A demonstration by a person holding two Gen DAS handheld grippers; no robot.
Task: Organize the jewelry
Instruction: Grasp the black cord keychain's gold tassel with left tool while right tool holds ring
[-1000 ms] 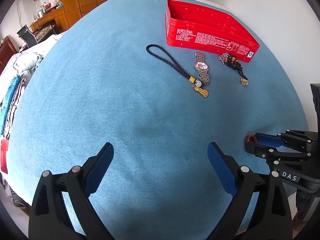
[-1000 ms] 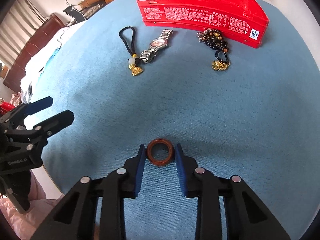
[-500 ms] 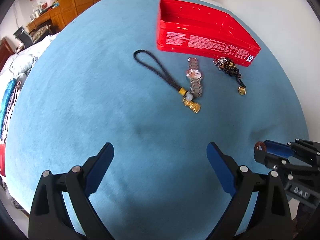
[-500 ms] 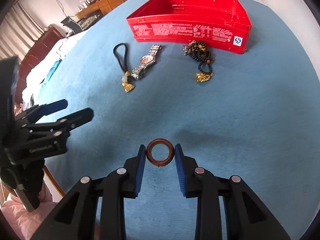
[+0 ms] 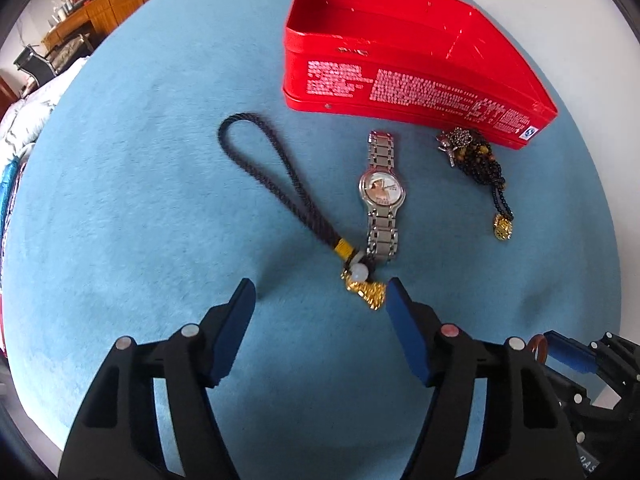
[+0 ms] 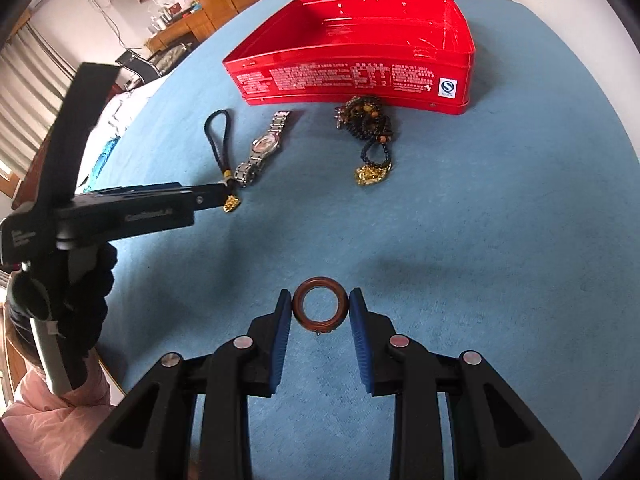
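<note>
So the left gripper (image 5: 318, 294) has swung in across the blue cloth (image 5: 140, 208) since a second ago: it was hanging over bare fabric with the jewelry far off, and now its blue pads sit right at the gold charm (image 5: 370, 294) on the end of the black braided cord loop (image 5: 260, 168). Its jaws were spread wide then; they're closing now, roughly half open, with the charm just inside the right-hand pad, and I can't tell if that pad is touching it.

The right gripper (image 6: 320, 312) is narrow and clamped on a smooth reddish-brown ring (image 6: 320, 310), one pad against each side, held above the cloth near its front edge.

The rest sits toward the back edge of the cloth: a silver link-band wristwatch (image 5: 382, 196) with a pale round dial, just beside the cord, its lower band end close by the white bead (image 5: 359, 269) above the charm. To the right, a heap of dark beads with a gold pendant (image 5: 502, 228), its top against the front wall of the open red tin (image 5: 400, 84), a shiny rectangular box with white print along its side.
</note>
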